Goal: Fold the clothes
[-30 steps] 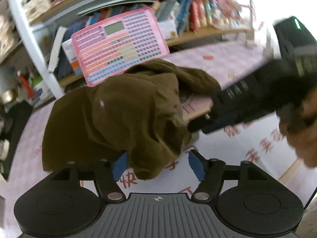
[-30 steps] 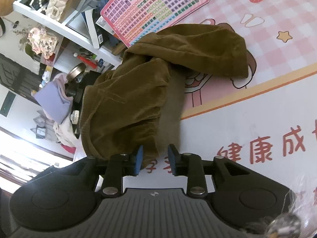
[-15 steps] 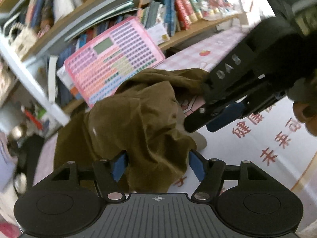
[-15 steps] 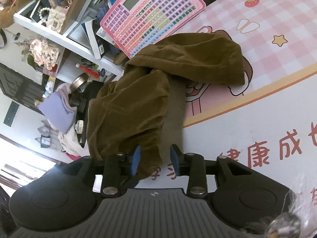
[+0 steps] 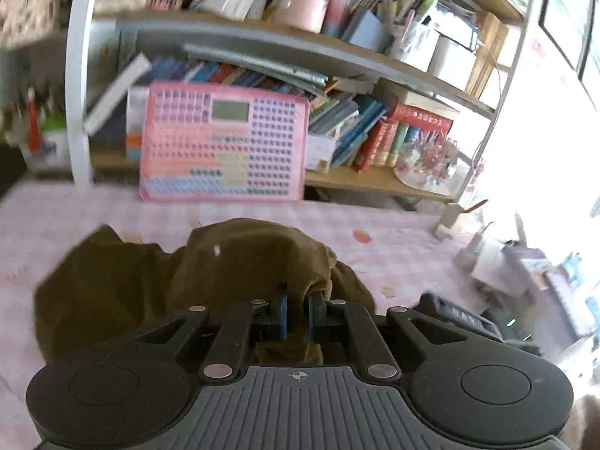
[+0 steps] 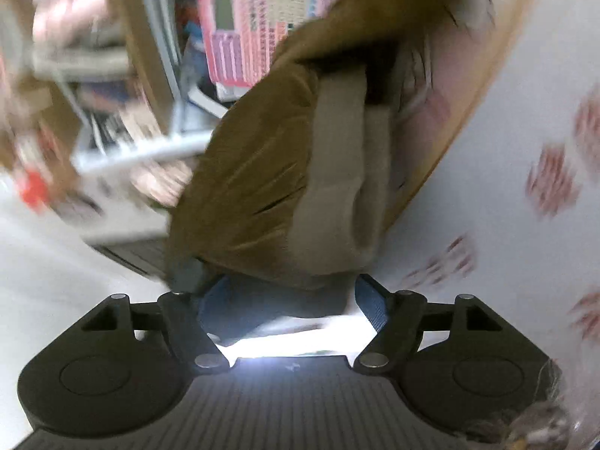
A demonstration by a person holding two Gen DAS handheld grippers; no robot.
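My left gripper had just clamped the brown corduroy garment; my right gripper, jaws just spreading, gripped nothing, so lifting risked lopsided bunching.

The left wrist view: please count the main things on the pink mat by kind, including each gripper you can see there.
Brown garment: 1
Pink keyboard toy leaning against the shelf: 1
Left gripper, shut on the brown garment: 1
Right gripper, partly seen at the lower right: 1
Total: 4
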